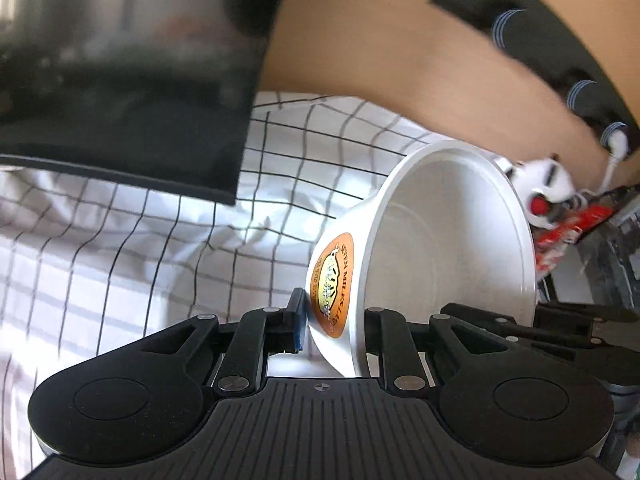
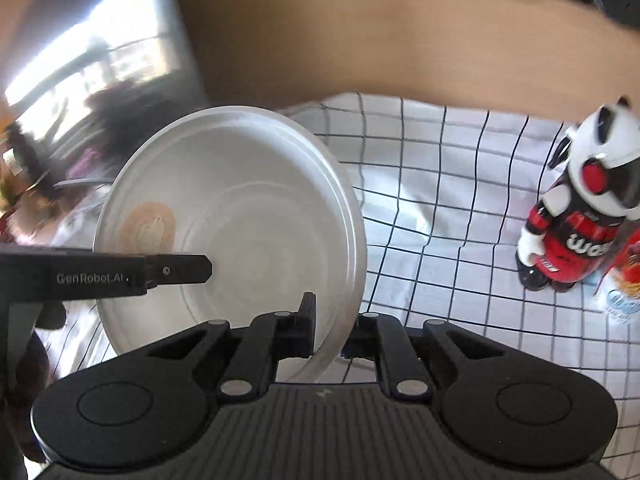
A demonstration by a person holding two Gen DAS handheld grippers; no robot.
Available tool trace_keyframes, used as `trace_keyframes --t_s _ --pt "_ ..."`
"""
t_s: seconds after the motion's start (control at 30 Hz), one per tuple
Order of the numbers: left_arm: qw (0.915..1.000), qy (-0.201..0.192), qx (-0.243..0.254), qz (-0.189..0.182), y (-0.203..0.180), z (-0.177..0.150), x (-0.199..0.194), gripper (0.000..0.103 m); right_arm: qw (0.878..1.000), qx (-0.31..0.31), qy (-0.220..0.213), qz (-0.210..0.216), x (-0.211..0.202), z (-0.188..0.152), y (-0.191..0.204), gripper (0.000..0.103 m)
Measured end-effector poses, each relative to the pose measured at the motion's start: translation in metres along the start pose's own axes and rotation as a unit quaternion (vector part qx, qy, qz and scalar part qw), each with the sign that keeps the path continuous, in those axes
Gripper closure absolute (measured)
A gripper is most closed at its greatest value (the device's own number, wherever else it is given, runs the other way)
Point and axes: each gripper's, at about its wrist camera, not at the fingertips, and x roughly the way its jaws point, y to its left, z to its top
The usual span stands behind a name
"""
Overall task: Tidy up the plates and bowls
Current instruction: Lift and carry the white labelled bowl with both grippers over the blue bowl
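Note:
In the left wrist view my left gripper [image 1: 334, 332] is shut on the wall of a white bowl [image 1: 444, 248] with an orange oval label [image 1: 332, 284]. The bowl is tilted on its side, its mouth facing right, held above the checked cloth. In the right wrist view my right gripper [image 2: 330, 332] is shut on the rim of a white plate [image 2: 240, 216], held on edge. The left gripper's finger [image 2: 176, 270] and the faint shadow of the bowl's label show just left of the plate.
A white cloth with a black grid [image 2: 460, 216] covers the table. A panda-headed figure in red and black [image 2: 580, 216] stands at the right, also seen in the left wrist view [image 1: 544, 196]. A dark blurred object [image 1: 120, 80] fills the upper left. A tan wall [image 2: 360, 40] is behind.

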Motion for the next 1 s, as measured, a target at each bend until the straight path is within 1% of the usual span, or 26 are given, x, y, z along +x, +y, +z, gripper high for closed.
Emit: trace_keyframes --t_s 0.07,0.13,0.27,0.33,0.47,0.63,0.73,0.8,0.9,1.0 --pt "0.9999 -0.003 -0.01 0.004 -0.02 -0.019 -0.018 0.082 1.0 0.0 0.0 0.015 -0.021 -0.014 -0.012 0.092" --pt "0.9999 -0.004 -0.005 0.007 -0.041 -0.037 -0.031 0.08 1.0 -0.002 0.007 0.025 -0.043 -0.031 -0.025 0.092" --pt "1.0 -0.002 0.009 0.003 -0.086 -0.07 -0.044 0.079 0.999 -0.034 0.003 0.021 -0.086 -0.058 -0.051 0.092" --pt "0.9999 0.003 0.012 0.001 -0.107 -0.084 -0.043 0.079 0.999 -0.042 0.006 0.018 -0.098 -0.071 -0.067 0.092" --pt "0.9995 0.018 0.025 -0.009 -0.147 -0.107 -0.036 0.079 0.999 -0.034 0.0 0.004 -0.125 -0.094 -0.1 0.092" --pt "0.9973 0.041 0.053 -0.03 -0.189 -0.118 -0.025 0.077 1.0 -0.012 -0.02 -0.017 -0.151 -0.106 -0.14 0.092" --pt "0.995 0.064 0.061 -0.047 -0.205 -0.121 -0.013 0.077 0.999 0.001 -0.032 -0.027 -0.159 -0.112 -0.158 0.092" --pt "0.9934 0.08 0.061 -0.055 -0.212 -0.124 -0.002 0.076 0.999 0.013 -0.032 -0.028 -0.158 -0.117 -0.17 0.092" --pt "0.9905 0.111 0.045 -0.067 -0.212 -0.134 0.02 0.075 0.999 0.024 -0.017 -0.032 -0.145 -0.125 -0.182 0.092" --pt "0.9871 0.144 0.028 -0.065 -0.207 -0.15 0.048 0.077 0.999 0.031 0.004 -0.036 -0.124 -0.139 -0.189 0.092"
